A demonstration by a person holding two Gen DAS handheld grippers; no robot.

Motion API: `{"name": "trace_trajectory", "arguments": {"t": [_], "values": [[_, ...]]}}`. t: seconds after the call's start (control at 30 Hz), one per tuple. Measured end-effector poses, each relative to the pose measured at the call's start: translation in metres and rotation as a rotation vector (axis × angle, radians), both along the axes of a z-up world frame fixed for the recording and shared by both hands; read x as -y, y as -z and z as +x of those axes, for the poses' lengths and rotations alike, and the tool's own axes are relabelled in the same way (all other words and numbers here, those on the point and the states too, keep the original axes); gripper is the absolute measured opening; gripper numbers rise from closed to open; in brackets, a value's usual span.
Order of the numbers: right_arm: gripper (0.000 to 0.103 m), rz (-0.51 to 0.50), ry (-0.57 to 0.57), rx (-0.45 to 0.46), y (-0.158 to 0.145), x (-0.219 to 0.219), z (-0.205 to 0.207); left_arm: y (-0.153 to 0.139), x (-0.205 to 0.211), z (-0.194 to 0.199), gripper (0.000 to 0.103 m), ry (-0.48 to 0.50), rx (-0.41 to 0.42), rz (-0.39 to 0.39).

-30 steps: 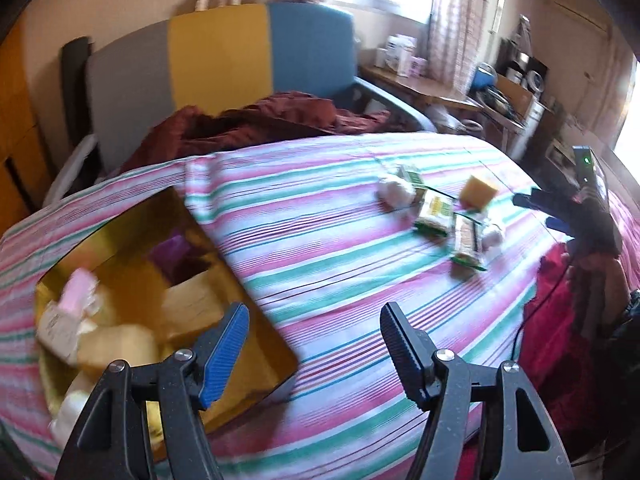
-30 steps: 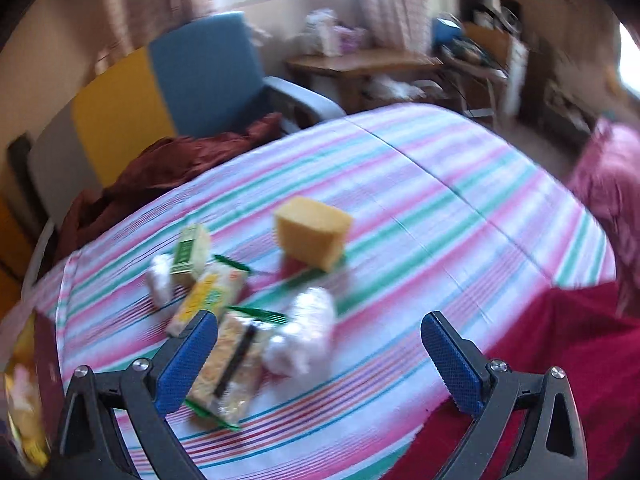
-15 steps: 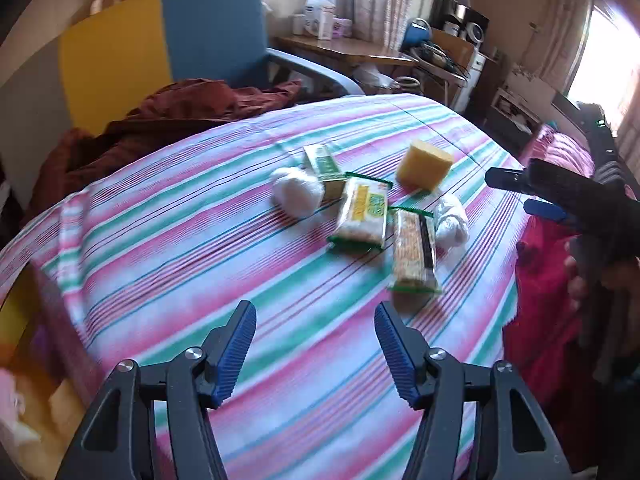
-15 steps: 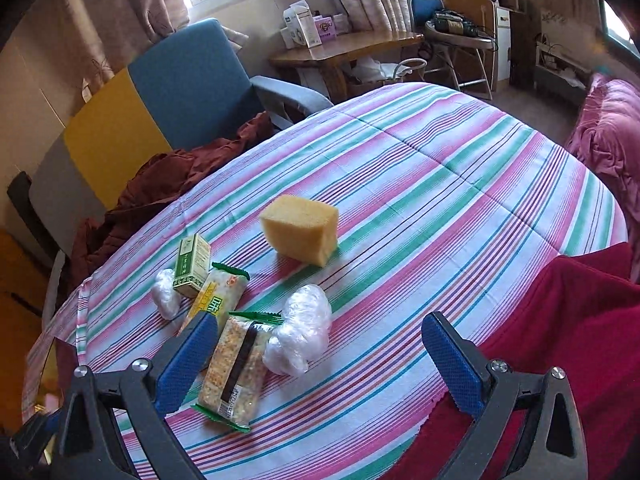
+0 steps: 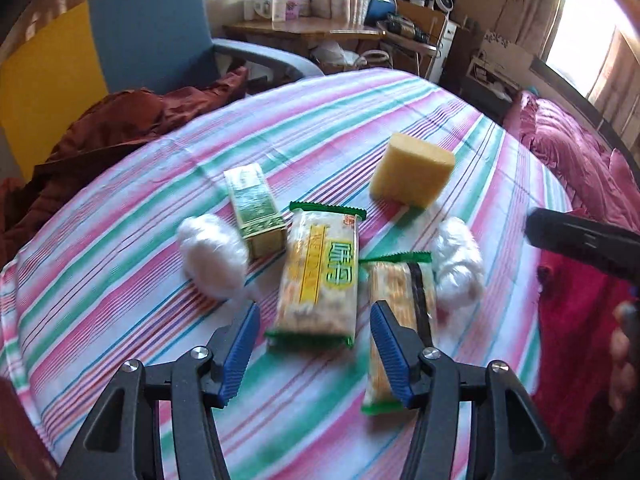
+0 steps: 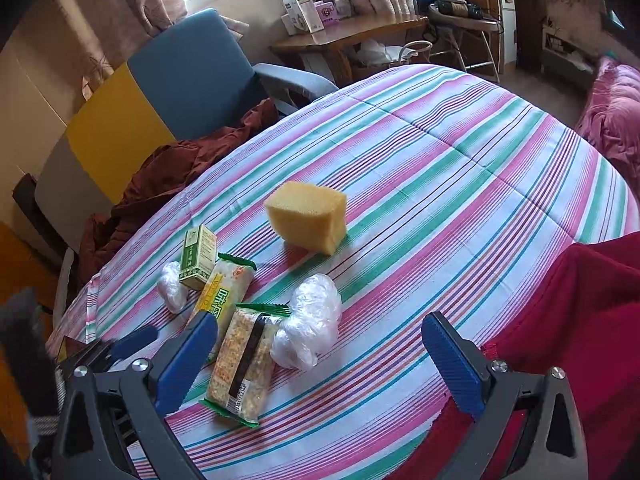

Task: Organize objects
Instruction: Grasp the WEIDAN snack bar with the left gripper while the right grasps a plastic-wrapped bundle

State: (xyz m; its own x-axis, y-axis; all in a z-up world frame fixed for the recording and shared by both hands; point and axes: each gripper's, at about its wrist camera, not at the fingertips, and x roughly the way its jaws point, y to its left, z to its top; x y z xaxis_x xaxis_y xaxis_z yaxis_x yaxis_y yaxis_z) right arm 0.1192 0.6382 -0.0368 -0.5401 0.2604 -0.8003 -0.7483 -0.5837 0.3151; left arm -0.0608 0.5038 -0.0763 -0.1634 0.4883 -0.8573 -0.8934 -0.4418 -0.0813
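The left hand-held gripper (image 5: 316, 354), jaws just narrowing, hangs partly open, seemingly clear above a cracker pack (image 5: 320, 276); the right hand-held gripper (image 6: 320, 358) gapes wide, empty, beside a sponge (image 6: 308, 220).

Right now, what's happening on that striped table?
A person is sorting snacks with two handheld grippers. The left gripper has swung over from a box of items; its jaws have been closing but are open, lined up on the yellow-label cracker pack, not gripping it. The right gripper hovers open and empty. The sponge, green box, second pack and two plastic wads lie untouched.
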Motion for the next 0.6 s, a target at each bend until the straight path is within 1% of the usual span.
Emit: {"name": "trace_trajectory", "arguments": {"t": [0.27, 0.3, 0.33, 0.37, 0.47, 0.53, 0.6], "values": [[0.103, -0.013, -0.011, -0.003, 0.001, -0.001, -0.002, 0.032, -0.033, -0.018, 0.056, -0.015, 0.056, -0.044], [0.103, -0.014, -0.011, -0.003, 0.002, -0.002, -0.002, 0.033, -0.034, -0.018, 0.055, -0.018, 0.047, -0.029], [0.103, -0.014, -0.012, -0.003, 0.002, -0.002, -0.002, 0.033, -0.033, -0.017, 0.049, -0.019, 0.032, -0.023], [0.103, -0.014, -0.014, -0.002, 0.003, -0.002, -0.001, 0.033, -0.032, -0.016, 0.048, -0.023, 0.024, -0.025], [0.103, -0.009, -0.020, -0.004, 0.003, -0.002, -0.002, 0.032, -0.018, -0.010, 0.048, -0.022, 0.034, -0.017], [0.102, 0.001, -0.039, -0.020, 0.000, 0.000, -0.002, 0.031, 0.000, -0.003, 0.048, -0.035, 0.043, -0.015], [0.099, 0.020, -0.077, -0.040, -0.005, 0.006, -0.005, 0.030, 0.021, 0.005, 0.048, -0.047, 0.047, -0.014]]}}
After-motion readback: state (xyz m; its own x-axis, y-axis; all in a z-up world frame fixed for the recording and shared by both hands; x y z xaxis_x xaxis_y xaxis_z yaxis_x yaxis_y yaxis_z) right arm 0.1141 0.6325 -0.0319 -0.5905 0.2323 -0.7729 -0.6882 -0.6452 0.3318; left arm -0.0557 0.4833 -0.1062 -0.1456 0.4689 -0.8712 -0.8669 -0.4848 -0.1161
